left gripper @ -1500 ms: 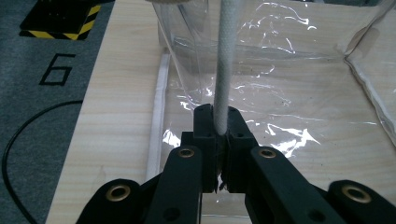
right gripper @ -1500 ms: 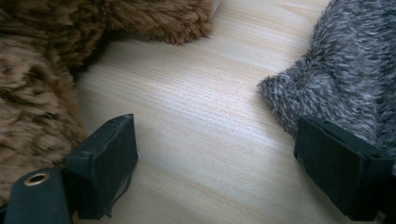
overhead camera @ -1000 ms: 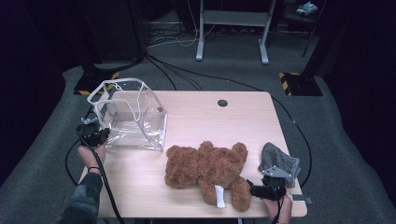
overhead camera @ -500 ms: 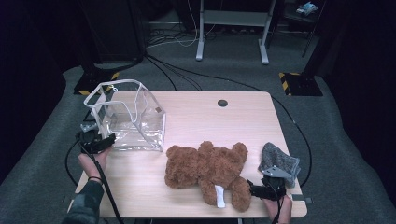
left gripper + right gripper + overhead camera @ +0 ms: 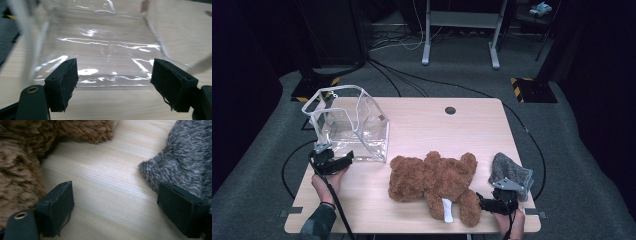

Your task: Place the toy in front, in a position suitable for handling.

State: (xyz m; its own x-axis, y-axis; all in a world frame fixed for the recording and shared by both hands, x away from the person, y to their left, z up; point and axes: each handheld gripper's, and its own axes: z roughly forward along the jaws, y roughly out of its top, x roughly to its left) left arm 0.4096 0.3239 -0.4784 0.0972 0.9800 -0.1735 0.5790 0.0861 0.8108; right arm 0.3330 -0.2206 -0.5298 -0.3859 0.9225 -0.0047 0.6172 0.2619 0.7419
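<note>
A clear plastic bag (image 5: 347,125) stands open-topped on the left of the wooden table (image 5: 427,125). My left gripper (image 5: 343,160) sits just in front of its near left corner. In the left gripper view the gripper (image 5: 113,85) is open, its jaws have just been opening, and nothing is between them; the clear bag (image 5: 100,45) lies just beyond the pads. A brown teddy bear (image 5: 432,182) lies flat at the front middle. My right gripper (image 5: 482,202) rests open at the bear's leg, with bare table between its jaws (image 5: 120,212).
A grey fuzzy cloth (image 5: 510,172) lies at the front right, and the grey cloth (image 5: 185,157) brushes the right gripper's right pad. The brown bear (image 5: 17,170) lies against the left pad. A round cable hole (image 5: 450,110) is near the far edge. Cables trail on the floor.
My left gripper has drawn back from the bag's left side toward the table's front and its jaws have spread apart. The right gripper, bear and grey cloth have not moved.
</note>
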